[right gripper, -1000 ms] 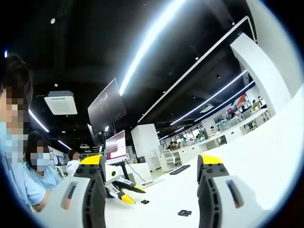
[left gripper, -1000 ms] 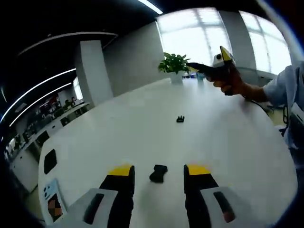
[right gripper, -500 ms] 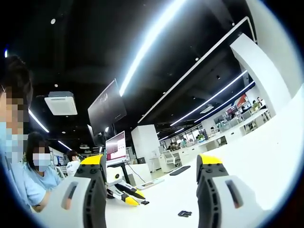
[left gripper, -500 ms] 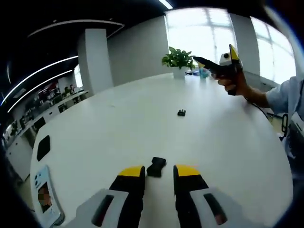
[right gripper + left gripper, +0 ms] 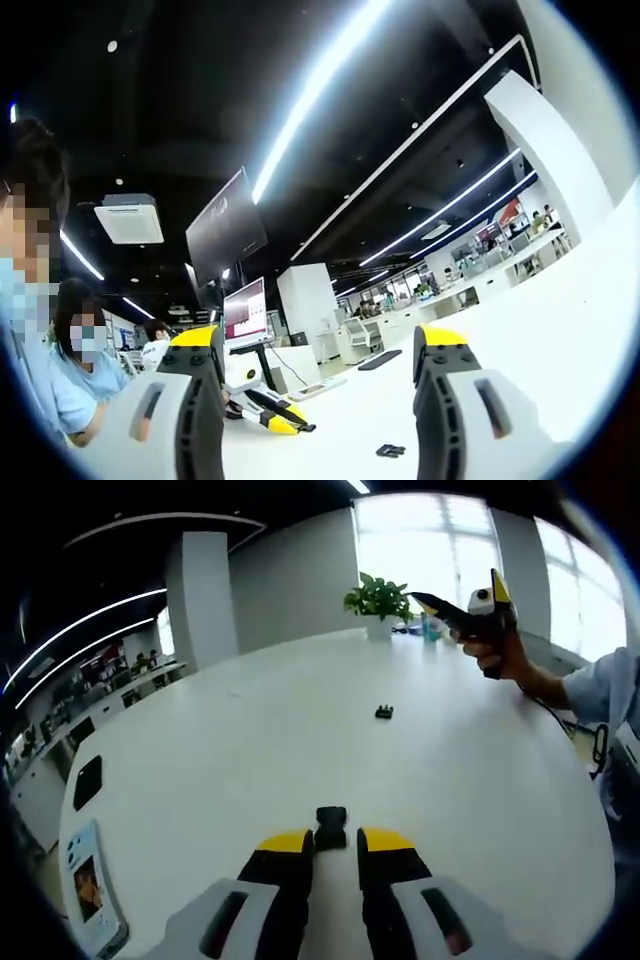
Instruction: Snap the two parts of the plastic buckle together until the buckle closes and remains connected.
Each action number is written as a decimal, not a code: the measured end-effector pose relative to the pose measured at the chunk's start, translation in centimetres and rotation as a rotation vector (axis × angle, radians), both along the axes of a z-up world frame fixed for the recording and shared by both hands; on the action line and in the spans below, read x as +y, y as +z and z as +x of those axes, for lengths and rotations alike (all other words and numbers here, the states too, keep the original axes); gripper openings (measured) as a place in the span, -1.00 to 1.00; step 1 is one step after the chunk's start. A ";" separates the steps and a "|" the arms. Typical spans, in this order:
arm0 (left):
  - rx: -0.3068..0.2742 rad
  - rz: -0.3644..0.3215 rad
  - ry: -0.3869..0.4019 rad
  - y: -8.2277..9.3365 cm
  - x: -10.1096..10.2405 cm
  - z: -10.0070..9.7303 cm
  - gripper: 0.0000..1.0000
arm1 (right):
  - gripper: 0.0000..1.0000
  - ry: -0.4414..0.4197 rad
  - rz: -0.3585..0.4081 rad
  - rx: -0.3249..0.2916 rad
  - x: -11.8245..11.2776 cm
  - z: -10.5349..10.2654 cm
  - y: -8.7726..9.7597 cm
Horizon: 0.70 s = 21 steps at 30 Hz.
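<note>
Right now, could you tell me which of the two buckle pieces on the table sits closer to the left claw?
The larger piece, lying just ahead of the left claw; the smaller piece lies farther out on the table.

Bare white table [image 5: 250,740] lies all round the far buckle part [image 5: 384,712]; potted plant [image 5: 377,598] stands well beyond

Black buckle parts [image 5: 331,826]; white table [image 5: 250,750]; green plant [image 5: 377,595].
</note>
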<state>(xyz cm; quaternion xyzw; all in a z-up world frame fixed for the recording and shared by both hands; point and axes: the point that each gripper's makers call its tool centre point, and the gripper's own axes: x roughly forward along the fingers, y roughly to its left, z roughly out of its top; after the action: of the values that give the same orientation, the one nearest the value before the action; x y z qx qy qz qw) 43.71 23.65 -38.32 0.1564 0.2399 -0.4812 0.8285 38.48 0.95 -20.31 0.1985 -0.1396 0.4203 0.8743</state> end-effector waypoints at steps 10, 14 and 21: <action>0.012 -0.010 0.014 -0.3 -0.2 0.2 -0.76 | 0.56 0.005 0.006 0.007 0.0 0.0 0.0; -0.007 0.004 0.016 -0.2 -0.6 0.2 -0.76 | 0.56 0.006 0.005 0.011 0.0 0.1 -0.1; -0.034 0.044 0.004 -0.1 -1.7 -0.4 -0.77 | 0.56 0.001 0.000 0.014 -0.1 0.3 -0.3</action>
<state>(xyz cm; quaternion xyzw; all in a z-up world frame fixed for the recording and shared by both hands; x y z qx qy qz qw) 43.33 21.99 -38.46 0.1822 0.2364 -0.4715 0.8298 38.76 0.83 -20.64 0.2015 -0.1332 0.4194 0.8751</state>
